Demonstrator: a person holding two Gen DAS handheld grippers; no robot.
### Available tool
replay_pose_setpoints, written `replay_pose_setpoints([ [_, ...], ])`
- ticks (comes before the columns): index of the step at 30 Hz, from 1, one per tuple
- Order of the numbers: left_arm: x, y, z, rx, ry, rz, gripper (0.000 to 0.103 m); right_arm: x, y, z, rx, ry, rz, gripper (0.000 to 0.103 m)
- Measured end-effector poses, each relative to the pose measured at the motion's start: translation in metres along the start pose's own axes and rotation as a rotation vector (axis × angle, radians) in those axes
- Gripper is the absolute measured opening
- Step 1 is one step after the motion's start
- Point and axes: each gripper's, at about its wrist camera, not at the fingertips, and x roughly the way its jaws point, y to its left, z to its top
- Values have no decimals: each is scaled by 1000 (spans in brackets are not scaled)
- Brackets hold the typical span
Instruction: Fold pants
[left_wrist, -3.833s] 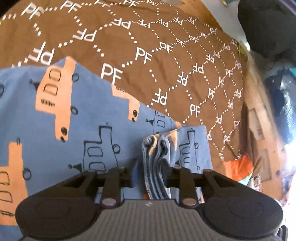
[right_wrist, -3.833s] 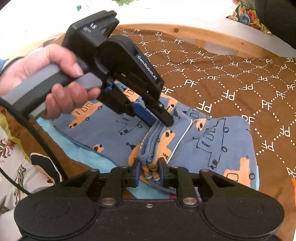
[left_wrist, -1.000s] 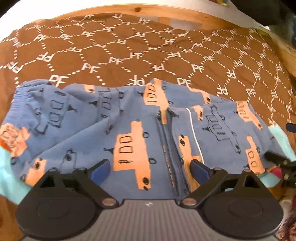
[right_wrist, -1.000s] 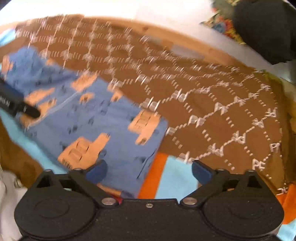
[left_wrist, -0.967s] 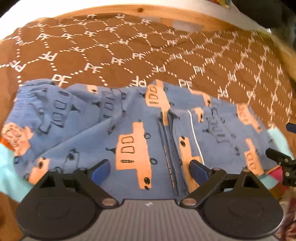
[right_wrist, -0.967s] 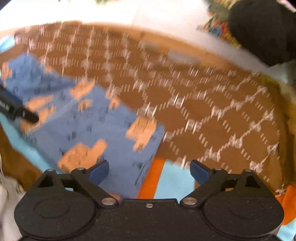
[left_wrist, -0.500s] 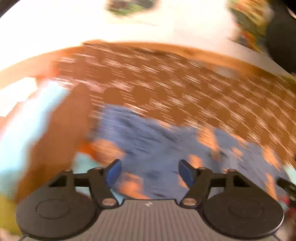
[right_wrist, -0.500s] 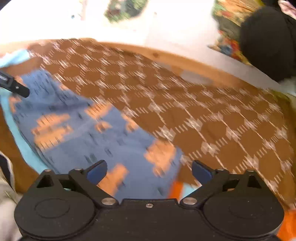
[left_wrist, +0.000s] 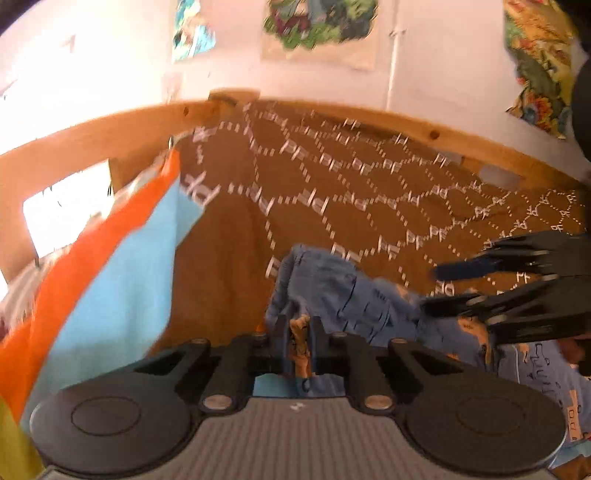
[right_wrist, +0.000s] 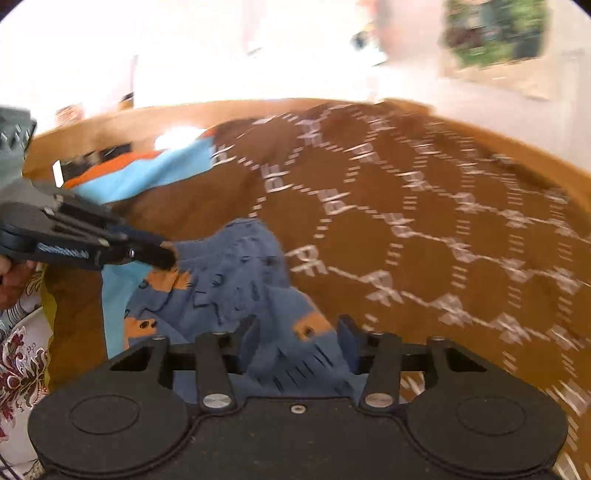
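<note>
The blue pants (left_wrist: 351, 291) with orange vehicle prints lie bunched on a brown quilt. My left gripper (left_wrist: 300, 343) is at their near left edge. Its jaws are closing and stand almost together, with a fold of blue and orange cloth pinched between the pads. In the right wrist view the left gripper (right_wrist: 162, 254) bites the same edge of the pants (right_wrist: 240, 266). My right gripper (right_wrist: 301, 345) sits over the pants a little to the right. Its jaws are closing, still well apart, with raised cloth between them. The left wrist view shows the right gripper (left_wrist: 432, 290) from the side.
The brown quilt (left_wrist: 332, 184) with white PF hexagons covers the bed up to a wooden frame (left_wrist: 92, 136). An orange and light blue cloth (left_wrist: 122, 266) lies at the left. A hand (right_wrist: 11, 273) holds the left gripper above a floral fabric (right_wrist: 18, 362).
Both grippers swung left along the pants to their left end. The left jaws went from wide open to pinched on the edge. The right jaws narrowed around the cloth.
</note>
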Motion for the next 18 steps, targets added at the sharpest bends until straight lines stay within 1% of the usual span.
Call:
replay_pose_setpoints([
  [2,3,-2,4,26,-9,6,11,17,3,2,-24,23,35,45],
  [3,5,-2,5,31,-10,9,11,26,6,3,-36,42,39,31],
  [4,8,-2,6,31,-9,12,11,35,10,2,-55,56,21,7],
  [5,10,0,6,28,-7,18,11,39,12,2,-76,65,-8,2],
  [7,12,2,5,22,-6,25,11,39,14,2,-71,45,-37,1],
  [9,13,4,4,22,-6,30,11,31,10,4,-27,-4,-78,1],
  [11,15,4,3,35,-6,44,10,25,3,7,27,-40,-97,1],
  [13,20,4,2,34,-4,48,12,32,-1,7,33,-8,-122,4],
  [14,21,5,2,19,-3,48,14,37,-1,6,12,23,-139,5],
  [15,19,8,2,-2,-5,37,20,39,1,6,-12,42,-154,12],
  [16,16,11,3,-30,-10,12,24,36,2,7,-14,35,-163,15],
  [17,12,14,3,-56,-18,-7,40,31,2,9,3,17,-154,16],
  [18,8,16,3,-67,-27,-17,63,24,2,13,24,-7,-134,18],
])
